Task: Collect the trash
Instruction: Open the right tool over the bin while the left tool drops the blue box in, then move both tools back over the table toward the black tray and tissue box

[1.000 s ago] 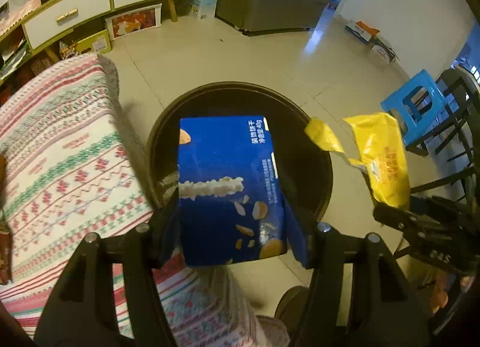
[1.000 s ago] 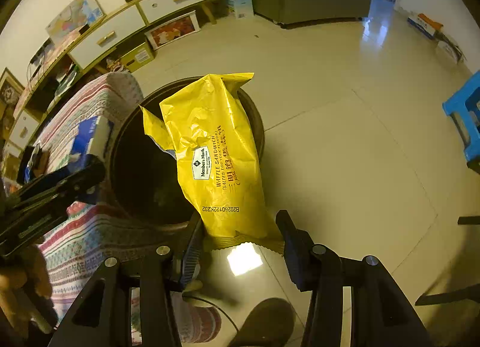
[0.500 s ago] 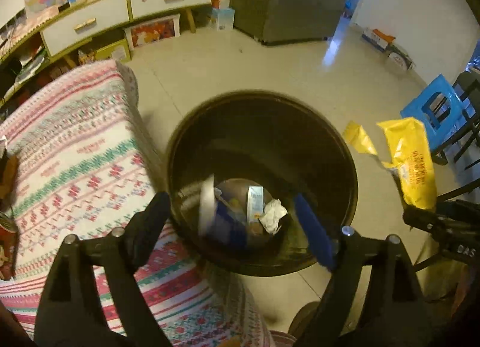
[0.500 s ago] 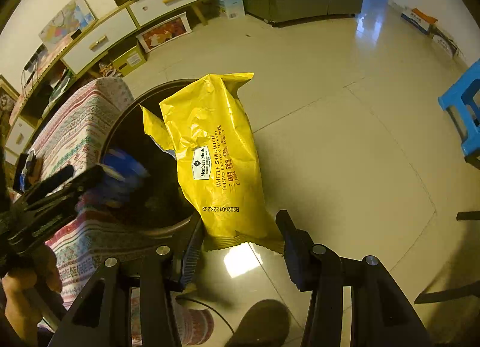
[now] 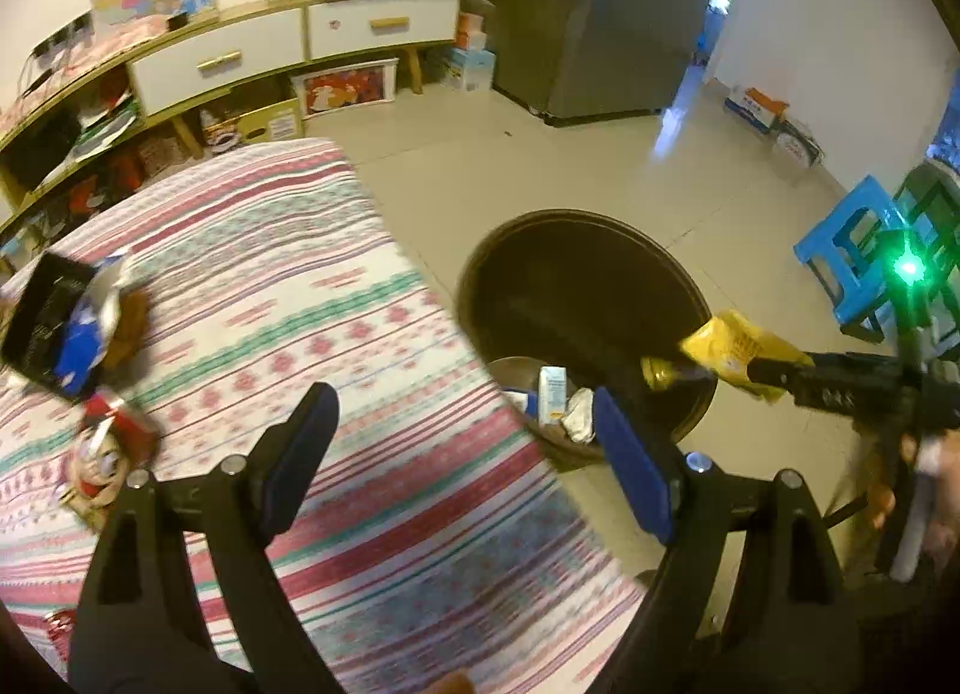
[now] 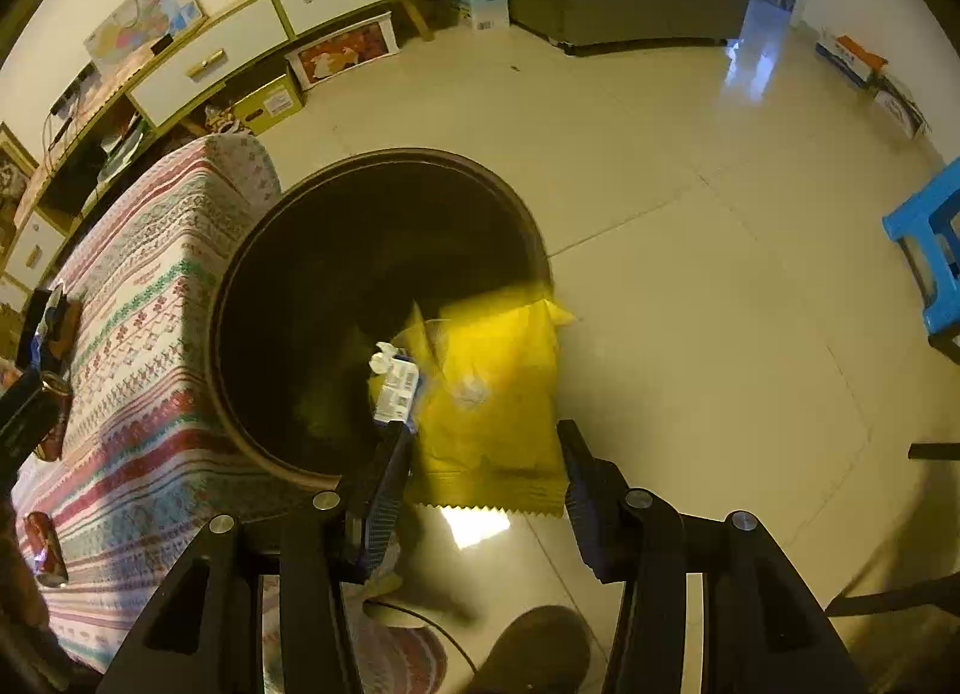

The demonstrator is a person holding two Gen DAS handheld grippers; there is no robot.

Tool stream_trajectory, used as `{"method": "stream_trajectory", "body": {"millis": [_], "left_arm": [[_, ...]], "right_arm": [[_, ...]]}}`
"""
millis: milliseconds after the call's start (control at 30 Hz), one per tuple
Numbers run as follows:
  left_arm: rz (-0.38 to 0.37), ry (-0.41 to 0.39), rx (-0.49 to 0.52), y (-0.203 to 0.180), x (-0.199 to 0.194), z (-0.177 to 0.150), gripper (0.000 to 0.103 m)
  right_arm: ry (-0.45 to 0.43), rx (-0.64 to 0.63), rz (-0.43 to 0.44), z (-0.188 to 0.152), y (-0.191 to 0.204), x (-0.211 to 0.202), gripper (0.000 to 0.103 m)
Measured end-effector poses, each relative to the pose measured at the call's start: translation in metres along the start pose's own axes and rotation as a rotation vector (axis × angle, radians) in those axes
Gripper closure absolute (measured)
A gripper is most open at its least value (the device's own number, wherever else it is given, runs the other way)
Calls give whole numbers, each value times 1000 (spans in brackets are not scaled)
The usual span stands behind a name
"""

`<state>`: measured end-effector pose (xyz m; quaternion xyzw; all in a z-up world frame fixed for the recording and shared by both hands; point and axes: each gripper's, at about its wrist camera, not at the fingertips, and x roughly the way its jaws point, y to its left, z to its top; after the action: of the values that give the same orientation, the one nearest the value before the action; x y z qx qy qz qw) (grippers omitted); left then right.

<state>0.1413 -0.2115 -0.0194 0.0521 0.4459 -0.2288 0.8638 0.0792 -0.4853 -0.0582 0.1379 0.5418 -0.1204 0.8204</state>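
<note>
Right gripper (image 6: 483, 469) hangs over the bin's (image 6: 252, 250) near rim, its jaws about the yellow bag's (image 6: 498, 394) bottom seam; the bag is blurred, so I cannot tell whether they grip it. Bag's length runs away toward the bin mouth. Left gripper (image 5: 465, 436), jaws just spread wide and empty, points over the striped cloth (image 5: 288, 298) toward wrappers (image 5: 90, 328) at its left.

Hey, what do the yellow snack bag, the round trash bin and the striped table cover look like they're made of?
Yellow snack bag: thin glossy plastic film, judging by its zigzag sealed bottom edge and creases.
Round trash bin: dark and smooth, with a rolled rim; probably plastic, possibly metal.
Striped table cover: matte woven or knitted fabric, patterned in red, green and white bands, draping over the edge.
</note>
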Motion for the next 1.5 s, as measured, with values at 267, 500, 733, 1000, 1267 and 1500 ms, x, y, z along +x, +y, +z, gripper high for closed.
{"method": "stream_trajectory", "body": {"millis": [267,500,733,1000,1267,1500], "left_arm": [[22,-8,-92,67,-46,-24,17],[21,-46,-215,115,-74,-39,16],[81,-53,-220,143,-93,-49,16],[138,-26,-275,184,-108,-63,4],[211,-37,-328,224,-123,-77,1],[271,-22,-425,263,-124,-85,1]], "right_arm": [[-30,-65,-17,7,29,4,53],[-29,-46,-41,9,40,5,42],[-56,-83,-45,8,67,-8,32],[-109,-184,-3,3,129,-28,29],[-159,-269,65,-3,204,-42,19],[-164,-311,139,-5,263,-39,18]]}}
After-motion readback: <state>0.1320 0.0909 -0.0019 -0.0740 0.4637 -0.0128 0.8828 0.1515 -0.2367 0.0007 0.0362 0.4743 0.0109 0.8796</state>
